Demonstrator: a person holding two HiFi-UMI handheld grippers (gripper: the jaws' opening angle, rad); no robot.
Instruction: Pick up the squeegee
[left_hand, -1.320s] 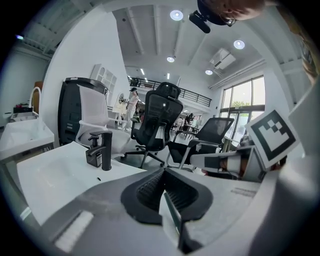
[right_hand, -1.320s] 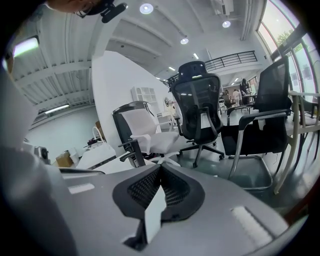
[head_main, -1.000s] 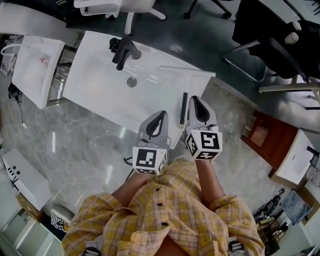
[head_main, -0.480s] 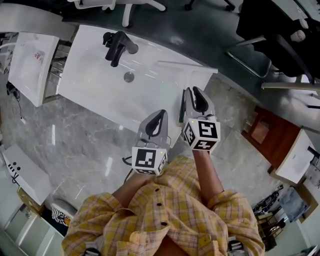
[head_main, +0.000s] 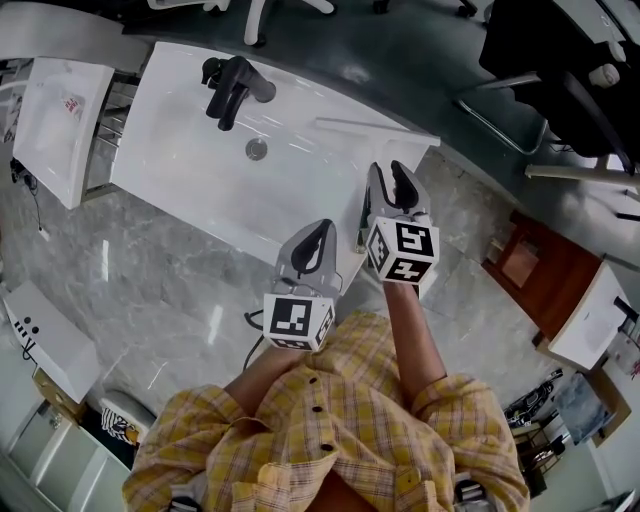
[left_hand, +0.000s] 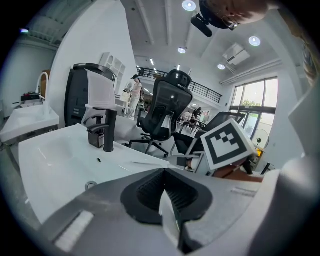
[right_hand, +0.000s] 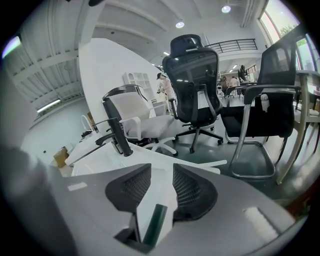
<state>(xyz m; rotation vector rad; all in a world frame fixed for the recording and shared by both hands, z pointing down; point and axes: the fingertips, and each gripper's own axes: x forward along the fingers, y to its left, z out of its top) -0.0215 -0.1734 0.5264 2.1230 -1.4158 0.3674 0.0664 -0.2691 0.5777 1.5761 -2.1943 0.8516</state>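
The squeegee (head_main: 360, 232) is a thin dark bar lying on the front right part of the white basin top (head_main: 190, 170). My right gripper (head_main: 388, 190) hangs right over it, its jaws opening. In the right gripper view the squeegee's dark green handle (right_hand: 154, 225) stands in the gap of that gripper (right_hand: 161, 172), and the pads do not press on it. My left gripper (head_main: 318, 240) hovers at the basin's front edge, just left of the squeegee. Its jaws meet with nothing in them in the left gripper view (left_hand: 164, 175).
A black faucet (head_main: 230, 88) and a round drain (head_main: 257, 149) sit at the back of the basin top. A second white basin (head_main: 60, 120) stands at the left. Office chairs (right_hand: 195, 85) stand beyond the basin, and a brown cabinet (head_main: 530, 265) at the right on the marble floor.
My right gripper has sunk toward the squeegee and its jaws have gone from shut to wide apart. My left gripper has barely moved.
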